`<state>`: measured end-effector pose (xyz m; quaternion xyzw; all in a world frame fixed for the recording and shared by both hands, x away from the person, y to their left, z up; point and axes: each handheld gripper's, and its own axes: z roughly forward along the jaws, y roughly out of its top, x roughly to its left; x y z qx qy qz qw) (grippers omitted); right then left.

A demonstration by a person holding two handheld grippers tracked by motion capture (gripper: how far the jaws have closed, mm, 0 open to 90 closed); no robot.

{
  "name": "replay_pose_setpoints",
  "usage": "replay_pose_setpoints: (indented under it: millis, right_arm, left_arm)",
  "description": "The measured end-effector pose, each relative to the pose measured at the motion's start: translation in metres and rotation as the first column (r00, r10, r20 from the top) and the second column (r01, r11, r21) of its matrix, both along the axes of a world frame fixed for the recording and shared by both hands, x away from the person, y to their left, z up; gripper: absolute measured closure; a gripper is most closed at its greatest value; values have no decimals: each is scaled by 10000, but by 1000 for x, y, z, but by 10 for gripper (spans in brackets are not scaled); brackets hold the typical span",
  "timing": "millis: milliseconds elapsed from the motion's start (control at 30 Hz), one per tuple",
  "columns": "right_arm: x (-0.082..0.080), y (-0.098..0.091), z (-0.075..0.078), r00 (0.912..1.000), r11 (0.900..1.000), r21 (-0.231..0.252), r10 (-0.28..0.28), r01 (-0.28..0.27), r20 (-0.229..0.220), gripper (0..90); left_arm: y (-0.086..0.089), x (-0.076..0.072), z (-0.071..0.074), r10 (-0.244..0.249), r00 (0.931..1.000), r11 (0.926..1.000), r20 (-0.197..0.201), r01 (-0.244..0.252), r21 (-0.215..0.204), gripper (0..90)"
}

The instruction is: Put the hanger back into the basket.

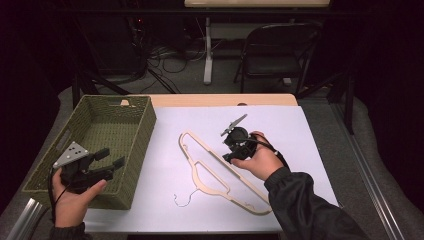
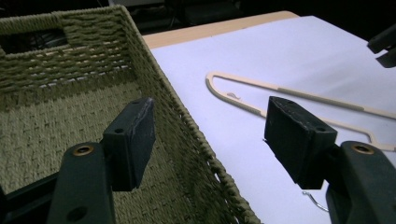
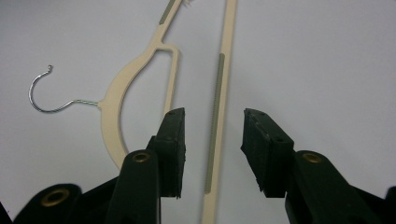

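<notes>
Hanger (image 1: 220, 170) is lying flat mid-sheet (image 1: 300, 130), hook twd the near edge. R gripper (image 3: 212, 149) is hovering w/ jaws apart astride the hanger's bottom bar, not gripping. L gripper (image 1: 107, 162) is idling, jaws released, over the basket's (image 1: 142, 130) near R rim.

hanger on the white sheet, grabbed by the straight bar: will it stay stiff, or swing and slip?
The hanger is a thin, flat frame, so it is probably light and fairly stiff. The right gripper straddles its straight bar with the jaws not yet touching it; gripped there, the frame may swing. The wire hook could snag the sheet.
</notes>
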<state>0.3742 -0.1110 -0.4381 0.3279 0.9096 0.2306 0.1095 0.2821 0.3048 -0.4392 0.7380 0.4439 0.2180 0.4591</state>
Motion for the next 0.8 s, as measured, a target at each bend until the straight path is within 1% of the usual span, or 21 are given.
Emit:
replay_pose_setpoints:
  millis: [33,67,133,167,200,233,267,367,467,500,533,567,600,667,700,733,800]
  right_arm:
    - [2,2,-3,10000,10000,42,-8,8,30,608]
    - [3,5,-4,9999,9999,-157,-4,1,-170,614]
    - [7,10,-12,10000,9999,115,-31,31,11,616]
    - [8,12,-15,10000,9998,168,-51,51,4,618]
    - [10,14,-12,9986,9989,-473,-46,21,-529,619]
    - [12,16,-14,9970,9987,-508,-15,-24,-770,620]
    - [13,18,-15,9966,9977,-680,-86,31,-819,621]
    - [17,24,-21,9914,9962,-867,-44,-71,-1308,635]
    - [20,30,-28,9865,9948,-1019,-96,-72,-1635,660]
    - [21,31,-32,9867,9952,-973,-86,-73,-1620,668]
    - [22,33,-33,9820,9940,-1089,-131,-76,-1886,668]
    - [22,35,-35,9805,9936,-1127,-127,-97,-1963,672]
    - [23,36,-38,9820,9924,-1219,-50,-183,-1886,679]
    - [23,37,-40,9804,9924,-1222,-86,-159,-1970,683]
    - [24,41,-44,9783,9906,-1360,-132,-154,-2066,688]
    - [24,43,-46,9782,9888,-1478,-122,-190,-2075,695]
    - [23,46,-50,9770,9873,-1572,-128,-214,-2130,700]
  left_arm:
    - [0,0,0,0,10000,10000,-5,0,10,336]
    - [-1,0,-1,-9,10000,10000,-8,9,25,337]
    - [-1,-1,-1,-38,10000,10000,6,38,51,341]
    - [-1,-1,-1,-60,10000,10000,0,60,50,344]
    - [-1,-1,-1,-62,10000,10000,-1,62,62,345]
    - [-1,-1,-1,-53,10000,9999,-1,53,97,348]
    - [-1,-1,-1,-38,10000,9999,3,38,124,350]
    - [-1,-1,-1,-25,10000,9999,-26,25,115,351]
    - [-1,-1,-2,2,10000,9999,-61,-1,118,355]
    - [0,-1,-2,6,10000,9999,-61,-6,137,356]
    - [0,-1,-2,3,10000,9999,-64,-2,143,357]
    - [0,-1,-2,-2,10000,9999,-77,3,133,357]
    - [0,-1,-3,6,10000,9999,-79,-5,139,357]
    - [0,-1,-3,28,10000,9999,-91,-26,138,358]
    - [0,-1,-3,49,9999,9999,-108,-48,147,358]
    - [0,0,-3,38,9999,9999,-112,-36,147,360]
    - [0,-1,-3,65,9999,9998,-121,-63,174,360]
